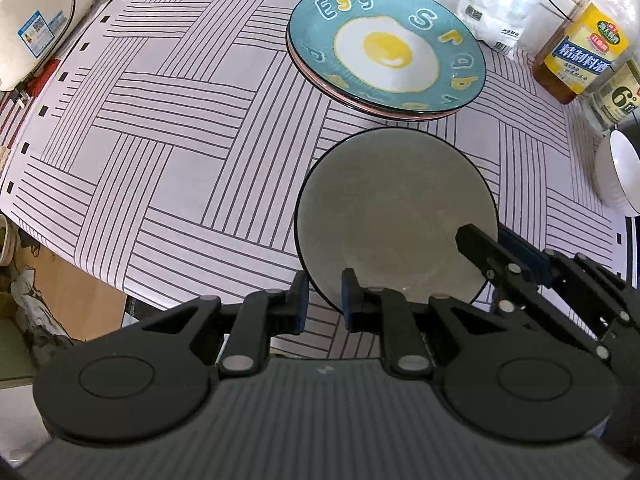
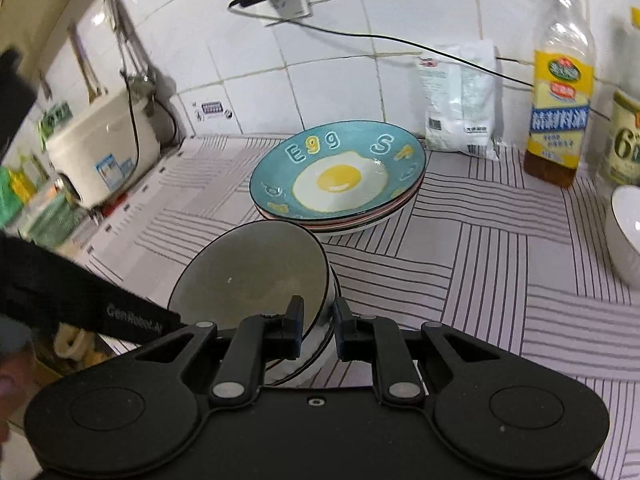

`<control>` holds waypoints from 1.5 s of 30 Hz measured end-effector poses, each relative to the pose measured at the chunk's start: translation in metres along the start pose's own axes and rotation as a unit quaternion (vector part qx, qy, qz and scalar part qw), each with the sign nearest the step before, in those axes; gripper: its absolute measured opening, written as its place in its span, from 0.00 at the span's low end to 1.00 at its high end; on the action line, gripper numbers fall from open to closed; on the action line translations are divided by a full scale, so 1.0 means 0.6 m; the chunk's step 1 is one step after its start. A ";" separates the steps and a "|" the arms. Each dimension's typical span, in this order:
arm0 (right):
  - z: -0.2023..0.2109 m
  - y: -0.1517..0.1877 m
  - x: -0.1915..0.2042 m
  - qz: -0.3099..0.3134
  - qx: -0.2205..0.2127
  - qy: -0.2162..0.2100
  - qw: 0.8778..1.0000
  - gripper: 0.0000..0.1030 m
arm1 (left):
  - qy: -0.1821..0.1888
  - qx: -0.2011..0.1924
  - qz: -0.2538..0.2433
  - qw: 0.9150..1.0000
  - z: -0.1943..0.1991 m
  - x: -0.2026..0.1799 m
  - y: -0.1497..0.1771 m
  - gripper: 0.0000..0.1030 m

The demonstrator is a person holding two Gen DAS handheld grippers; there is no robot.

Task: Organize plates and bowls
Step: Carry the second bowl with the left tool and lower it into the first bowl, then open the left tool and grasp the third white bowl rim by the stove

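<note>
The left gripper (image 1: 323,300) and right gripper (image 2: 318,330) each clamped the rim of the grey bowl (image 2: 256,268), tilted near stacked egg-print plates (image 2: 338,176).

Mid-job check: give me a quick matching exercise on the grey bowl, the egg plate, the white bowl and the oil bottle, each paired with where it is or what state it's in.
Things:
1. grey bowl
2. egg plate
3. white bowl
4. oil bottle

Places or states:
A. top of a plate stack
B. standing by the tiled wall
C. tilted, rim pinched by both grippers
D. alone at the right edge of the mat

Pairs: 1-C, 2-A, 3-D, 4-B

The left gripper and right gripper each clamp the grey bowl's rim.
</note>
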State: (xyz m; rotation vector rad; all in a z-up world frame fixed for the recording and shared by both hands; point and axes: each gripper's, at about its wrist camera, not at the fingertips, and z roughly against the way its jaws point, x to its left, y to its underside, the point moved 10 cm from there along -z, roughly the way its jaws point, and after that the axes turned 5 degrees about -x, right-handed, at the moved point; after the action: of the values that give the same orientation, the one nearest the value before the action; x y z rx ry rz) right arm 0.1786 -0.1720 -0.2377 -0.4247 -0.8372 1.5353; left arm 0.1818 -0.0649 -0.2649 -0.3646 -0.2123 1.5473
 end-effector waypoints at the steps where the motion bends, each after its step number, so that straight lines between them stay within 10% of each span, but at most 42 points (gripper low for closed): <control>1: -0.001 0.000 0.000 0.008 -0.001 0.004 1.000 0.18 | -0.001 0.000 -0.003 1.000 0.000 -0.001 -0.001 0.14; 22: 0.095 -0.025 -0.033 0.013 -0.043 -0.006 0.999 0.39 | -0.017 -0.065 -0.052 0.996 0.111 -0.042 -0.024 0.53; 36: 0.230 -0.010 -0.167 0.023 -0.081 0.110 0.990 0.52 | 0.022 -0.089 -0.145 0.985 0.148 -0.202 -0.015 0.61; 45: 0.281 0.016 -0.249 -0.018 -0.107 0.150 0.983 0.57 | 0.079 -0.130 -0.220 0.963 0.164 -0.332 -0.027 0.69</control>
State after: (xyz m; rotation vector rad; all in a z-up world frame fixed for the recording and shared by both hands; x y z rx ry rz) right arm 0.0779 -0.3594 -0.1631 -0.7740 -0.7681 1.3111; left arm 0.1577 -0.2537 -0.1489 -0.6021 -0.3472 1.0462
